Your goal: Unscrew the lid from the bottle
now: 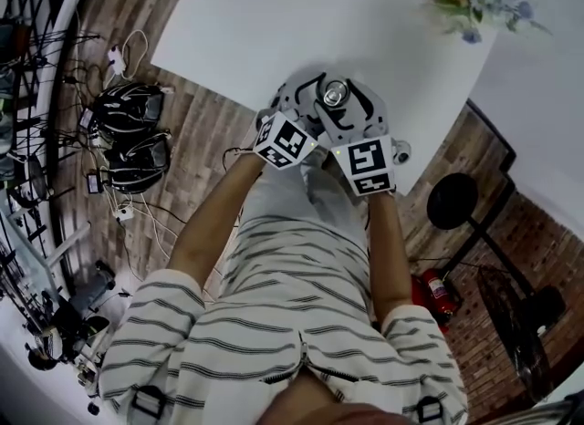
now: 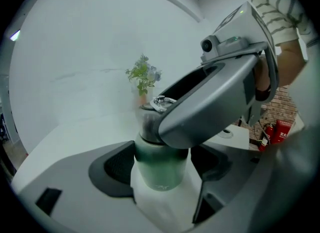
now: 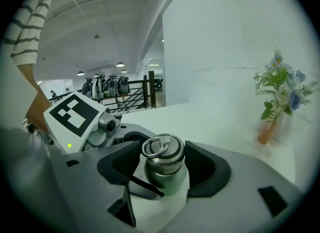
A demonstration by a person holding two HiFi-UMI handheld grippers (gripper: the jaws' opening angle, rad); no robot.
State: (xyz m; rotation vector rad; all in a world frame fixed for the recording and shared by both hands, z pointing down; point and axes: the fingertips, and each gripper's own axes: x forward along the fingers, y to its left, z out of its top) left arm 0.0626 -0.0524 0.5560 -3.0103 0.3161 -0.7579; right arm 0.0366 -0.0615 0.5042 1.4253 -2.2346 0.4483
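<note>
**Claws set round the bottle, neither one clamped**

White and broad, the desk (image 1: 274, 22) carries the work near its near edge, just ahead of the person's striped shirt.

The left claw (image 2: 162, 164) sits low, its two dark pads either side of the bottle's green body. The jaws stand wide apart, and the pads do not seem to be pressing on it. The right claw (image 3: 164, 169) rides higher and crosses over the left one. Its jaws are also apart, with a thin gap on each side of the cap, so it frames the cap without gripping it.

The bottle (image 2: 159, 174) stands upright on the desk between both pairs of jaws. Its steel lid (image 3: 162, 159) sits on the neck and looks fully seated, though how far it has been turned I cannot tell. A small carry ring (image 3: 156, 144) lies folded flat on top of the lid.

By my reading, the step in hand is taking hold, not yet twisting. The next move calls for the left claw to close firmly on the body so the bottle cannot spin. The right claw then needs to close squarely on the lid's side wall, below the ring, and turn it counter-clockwise. A loose lower grip would let the whole bottle turn with the lid.
</note>
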